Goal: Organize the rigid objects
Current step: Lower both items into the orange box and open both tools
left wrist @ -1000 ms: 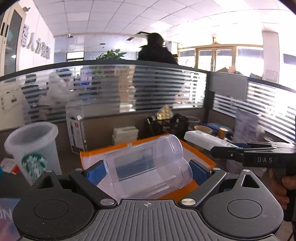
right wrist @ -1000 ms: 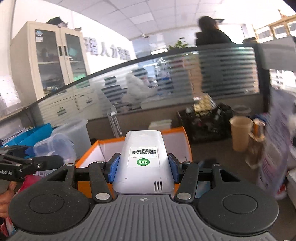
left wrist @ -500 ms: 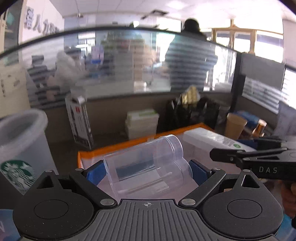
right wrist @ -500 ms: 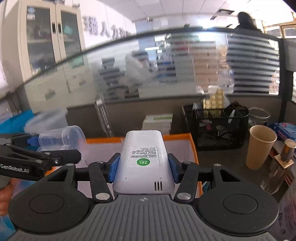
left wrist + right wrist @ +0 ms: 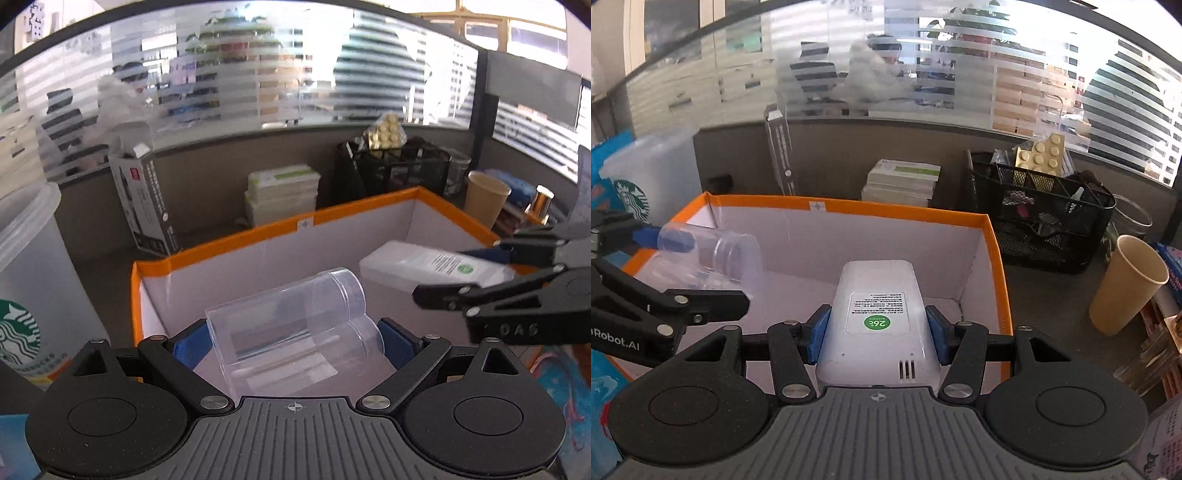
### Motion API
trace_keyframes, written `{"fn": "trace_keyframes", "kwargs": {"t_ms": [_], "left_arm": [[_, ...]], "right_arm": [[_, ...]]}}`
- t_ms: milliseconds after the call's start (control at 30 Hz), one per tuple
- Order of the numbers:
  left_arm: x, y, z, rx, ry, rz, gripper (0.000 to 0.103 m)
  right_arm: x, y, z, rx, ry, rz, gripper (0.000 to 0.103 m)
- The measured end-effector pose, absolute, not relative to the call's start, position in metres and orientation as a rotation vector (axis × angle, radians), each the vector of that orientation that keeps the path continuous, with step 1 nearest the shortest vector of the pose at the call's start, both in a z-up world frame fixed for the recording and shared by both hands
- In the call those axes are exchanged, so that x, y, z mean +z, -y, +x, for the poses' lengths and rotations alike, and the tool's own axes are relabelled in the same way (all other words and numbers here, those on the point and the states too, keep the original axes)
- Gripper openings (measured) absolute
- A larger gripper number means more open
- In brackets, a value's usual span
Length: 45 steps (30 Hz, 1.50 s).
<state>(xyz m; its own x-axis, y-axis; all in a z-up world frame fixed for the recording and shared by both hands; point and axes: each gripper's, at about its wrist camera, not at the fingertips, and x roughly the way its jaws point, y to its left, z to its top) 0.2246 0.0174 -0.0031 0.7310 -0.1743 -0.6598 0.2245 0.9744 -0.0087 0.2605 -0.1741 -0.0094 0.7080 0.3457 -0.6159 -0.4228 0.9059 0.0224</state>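
My left gripper (image 5: 291, 338) is shut on a clear plastic jar (image 5: 295, 336) that lies tilted between its blue pads, above the near left part of an orange-rimmed white box (image 5: 236, 240). My right gripper (image 5: 877, 332) is shut on a white remote control (image 5: 877, 314) with a green sticker, held over the right half of the same box (image 5: 897, 212). In the left wrist view the remote (image 5: 428, 266) and the right gripper reach in from the right. In the right wrist view the jar (image 5: 713, 254) and the left gripper come in from the left.
A Starbucks plastic cup (image 5: 26, 295) stands left of the box. Behind the box are a stack of white boxes (image 5: 901, 181), an upright carton (image 5: 144, 206) and a black mesh organizer (image 5: 1038, 218). A paper cup (image 5: 1126, 288) stands to the right.
Both grippers have tipped downward and moved forward over the box, each keeping its object. The box interior now fills the lower views, and the ceiling has dropped out of sight.
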Motion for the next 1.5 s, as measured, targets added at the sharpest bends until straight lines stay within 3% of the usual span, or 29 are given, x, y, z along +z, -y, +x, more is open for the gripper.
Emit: {"fn": "trace_keyframes", "kwargs": {"t_ms": [867,1167,1500], "left_arm": [[-0.016,-0.009,0.234,-0.136,-0.803,0.140,0.096],[-0.005,-0.012,0.228,-0.104,-0.770,0.130,0.101],[0.021,-0.015,0.203,-0.077,-0.694,0.140,0.102]], "right_arm": [[-0.018,0.153,0.267,0.467,-0.773,-0.282,0.051],[0.000,0.155,0.252,0.433,-0.697,-0.314,0.061],[0.022,0.161,0.229,0.423,-0.645,-0.305,0.061]]}}
